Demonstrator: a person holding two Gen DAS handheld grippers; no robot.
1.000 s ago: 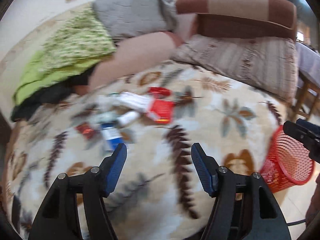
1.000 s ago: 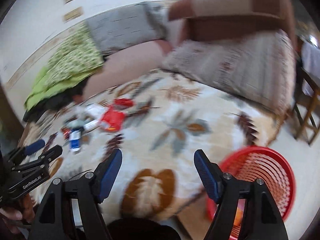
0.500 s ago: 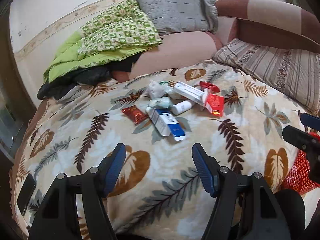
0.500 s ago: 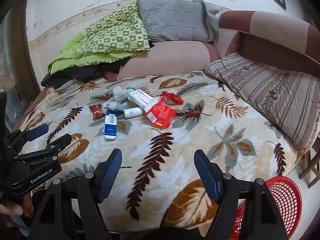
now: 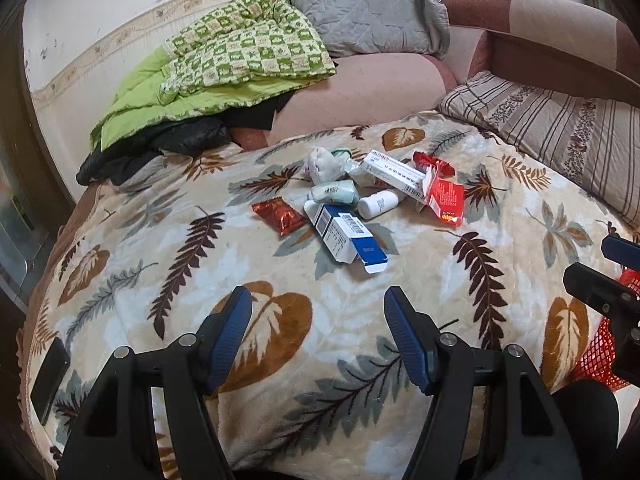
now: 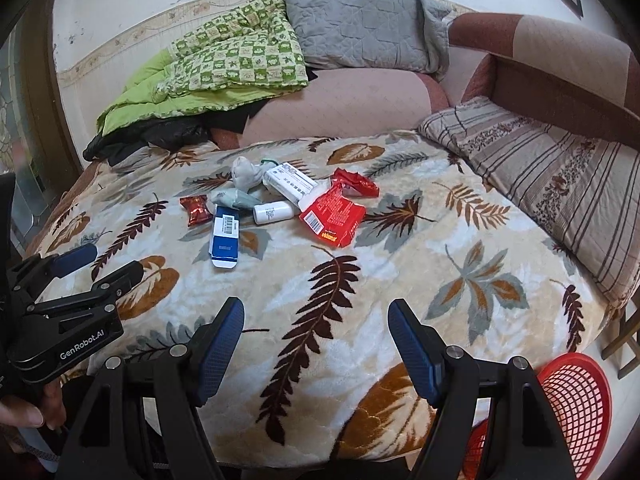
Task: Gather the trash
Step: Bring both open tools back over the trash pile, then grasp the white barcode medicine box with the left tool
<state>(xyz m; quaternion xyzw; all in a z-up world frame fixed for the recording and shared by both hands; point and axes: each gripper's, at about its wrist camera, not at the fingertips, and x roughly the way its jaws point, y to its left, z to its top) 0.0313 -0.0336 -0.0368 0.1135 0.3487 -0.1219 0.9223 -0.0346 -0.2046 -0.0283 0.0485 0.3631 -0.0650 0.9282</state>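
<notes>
Both of my hand-held grippers are spread wide and hold nothing: left hand-held gripper, right hand-held gripper, both low over the near edge of the bed. The trash lies ahead and well apart, in one loose cluster mid-bed. Nearest piece is the blue-and-white carton, straight ahead of the left and up-left of the right; the left looks the nearer. Its long axis runs roughly away from me, open flap toward me, so I judge a cross-wise pinch on its short side is needed. Behind it: red foil wrapper, small white bottle on its side, red pouch, white box. Surface is a plush leaf-print blanket, soft. Red mesh basket stands on the floor at my right, below the bed edge. Green quilt and pillows at the far end.
</notes>
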